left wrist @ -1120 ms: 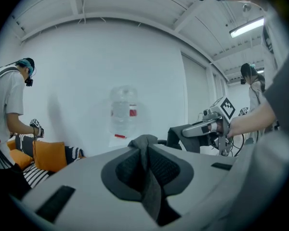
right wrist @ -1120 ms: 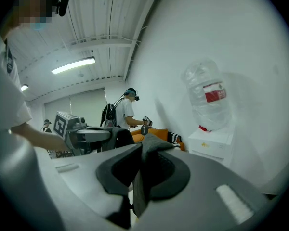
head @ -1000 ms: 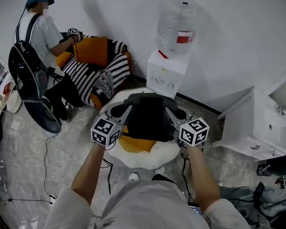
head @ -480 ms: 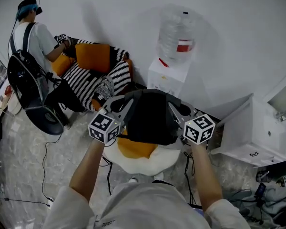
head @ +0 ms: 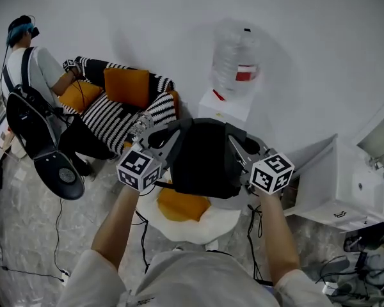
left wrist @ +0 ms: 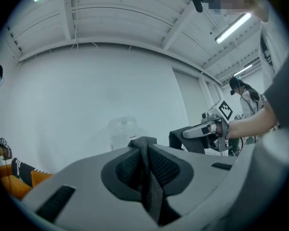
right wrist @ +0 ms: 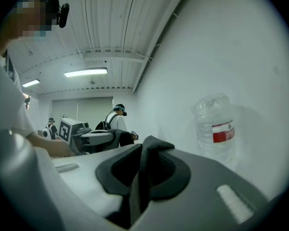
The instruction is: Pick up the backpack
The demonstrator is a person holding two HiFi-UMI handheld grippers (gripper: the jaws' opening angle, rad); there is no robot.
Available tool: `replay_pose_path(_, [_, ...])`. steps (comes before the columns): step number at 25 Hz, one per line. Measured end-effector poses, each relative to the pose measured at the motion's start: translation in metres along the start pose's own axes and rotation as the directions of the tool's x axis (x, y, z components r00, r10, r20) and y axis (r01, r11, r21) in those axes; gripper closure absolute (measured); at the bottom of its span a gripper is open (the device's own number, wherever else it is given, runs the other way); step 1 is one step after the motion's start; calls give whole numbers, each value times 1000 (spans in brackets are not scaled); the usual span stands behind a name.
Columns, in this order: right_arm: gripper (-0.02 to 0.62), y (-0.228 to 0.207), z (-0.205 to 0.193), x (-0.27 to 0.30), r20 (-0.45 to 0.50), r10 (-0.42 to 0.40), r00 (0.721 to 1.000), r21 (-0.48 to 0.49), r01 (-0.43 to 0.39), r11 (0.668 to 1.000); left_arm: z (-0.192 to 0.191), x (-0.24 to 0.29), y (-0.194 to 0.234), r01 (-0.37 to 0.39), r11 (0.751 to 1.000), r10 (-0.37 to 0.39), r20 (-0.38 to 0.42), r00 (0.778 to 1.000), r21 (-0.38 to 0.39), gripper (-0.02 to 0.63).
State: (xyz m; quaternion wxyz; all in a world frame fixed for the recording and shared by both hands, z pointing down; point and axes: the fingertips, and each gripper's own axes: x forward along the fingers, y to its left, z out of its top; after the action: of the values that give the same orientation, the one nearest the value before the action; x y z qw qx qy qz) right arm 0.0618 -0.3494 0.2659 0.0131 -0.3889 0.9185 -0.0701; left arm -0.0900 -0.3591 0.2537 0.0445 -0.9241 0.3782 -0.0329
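we hold the backpack [head: 205,162] hanging above the egg-shaped cushion [head: 179,217], left gripper [head: 174,135] and right gripper [head: 235,141] each clamped on a thin fabric fold [left wrist: 147,177], so its weight could drag that fabric out of either grip and drop one side.

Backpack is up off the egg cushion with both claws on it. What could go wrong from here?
1. The left claw and right claw each pinch only a thin fabric fold of the backpack. A fold may slip, and the bag would drop onto the fried-egg cushion.
2. The water bottle sits on its dispenser just beyond the backpack, so pushing forward might knock it.
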Motion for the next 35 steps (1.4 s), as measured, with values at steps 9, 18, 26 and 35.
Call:
replay_pose_path(9, [554,4,34,-7,40,5,999,-26,-4,1000,36,1,-2,-5,999,3,50,999,39,575])
replay_pose_path(18, [552,5,50,-12,58,7,998,-49,-4,999,51,2,-5,-12,999,8,83,996,44,575])
replay_pose_path(26, [555,3,50,-22,65,-1,998,-55,4,999,53,2,-14,-6,999,1,87,996,50,575])
replay_pose_path(35, [555,-1,49,-24,65,-4,998,-43,7,999,52,7,-17,-3,999,-1,81,997,49,575])
